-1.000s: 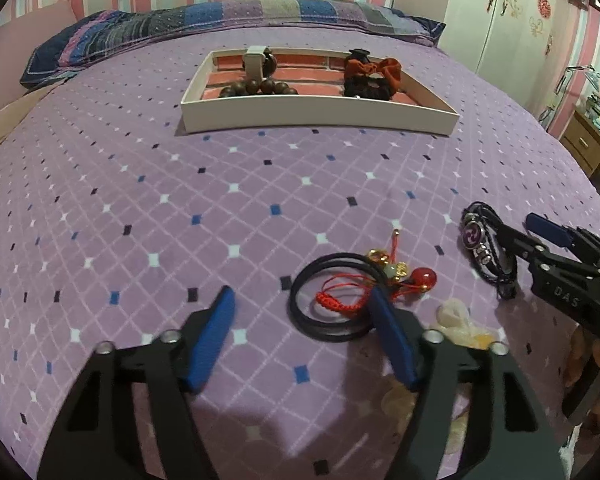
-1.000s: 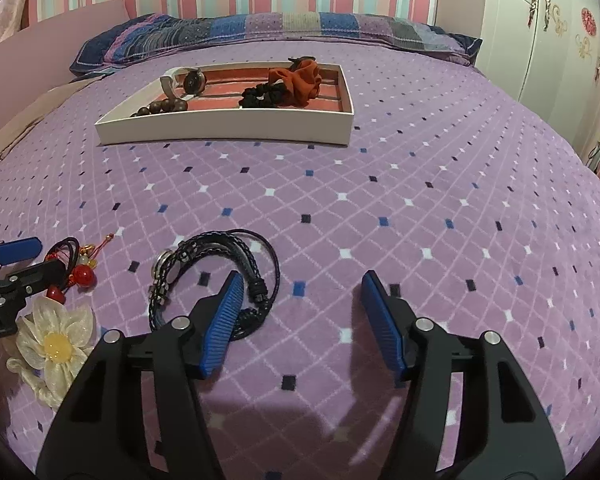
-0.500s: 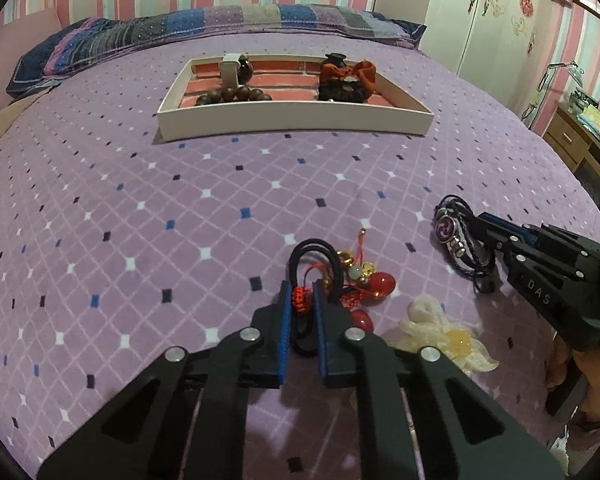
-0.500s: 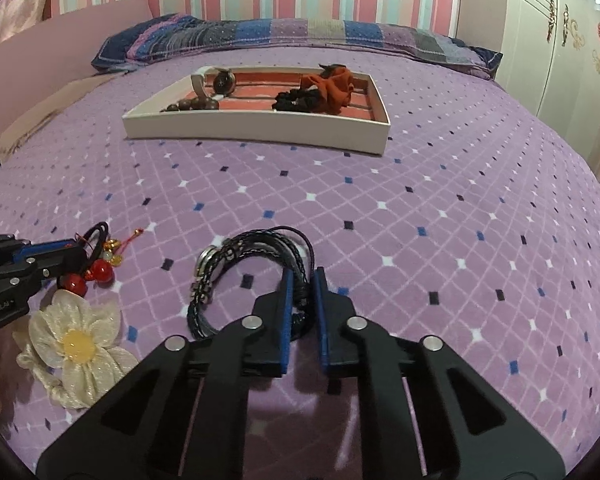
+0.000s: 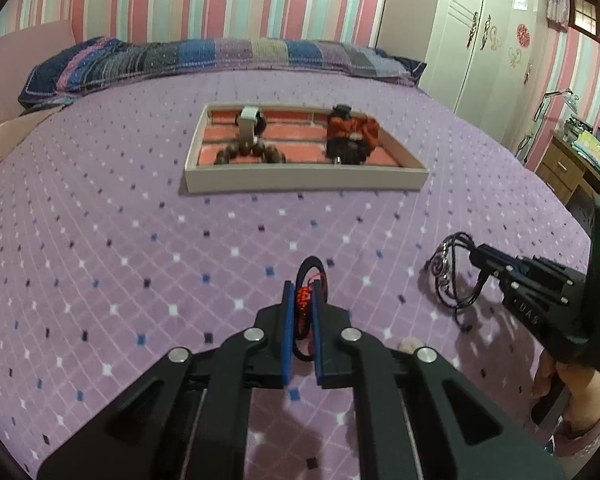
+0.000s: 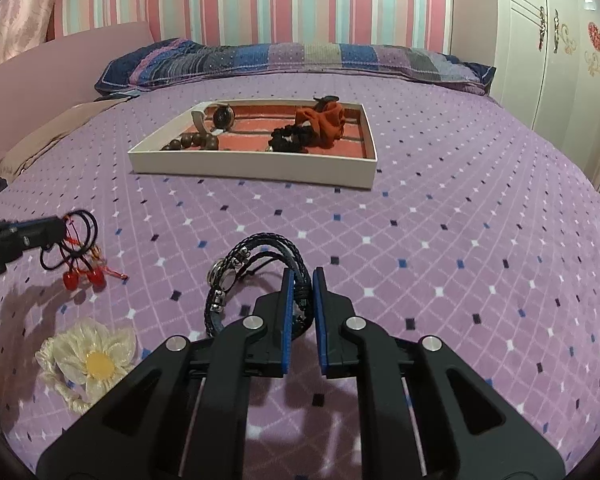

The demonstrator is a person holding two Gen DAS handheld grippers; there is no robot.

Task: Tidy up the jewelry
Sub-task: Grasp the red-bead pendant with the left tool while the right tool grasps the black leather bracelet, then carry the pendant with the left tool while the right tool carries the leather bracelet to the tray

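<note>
- The left gripper [image 5: 301, 292] has its blue pads pinched nearly together on a black hair tie [image 5: 312, 276]; the tie stands upright between them as a double loop, with a knotted red cord caught in the gap.
- In the right wrist view the same tie [image 6: 85, 227] hangs clear of the bedspread [image 6: 460, 264] from the tip of the left gripper [image 6: 60, 229], with two glossy red beads [image 6: 83, 278] and a red tassel dangling below it on red thread.
- A cream fabric flower [image 6: 90, 358] with a yellow centre lies flat on the bedspread, near the left gripper and below it in that view.
- The right gripper [image 6: 301, 280] is closed down to a narrow slit on a black bracelet [image 6: 256, 276]: several braided leather strands in a ring, with a round silver charm and small metal beads on its left side.
- Seen from the left wrist, the bracelet [image 5: 452, 276] is held off the bedspread at the tip of the right gripper [image 5: 478, 258], its cords hanging loose and its shadow falling beneath.
- Farther back, a white tray [image 5: 300, 182] with a brick-red lining sits on the bed; it holds brown wooden beads [image 5: 252, 154] and a watch [image 5: 251, 122] at its left, and an orange scrunchie [image 5: 354, 134] at its right.
</note>
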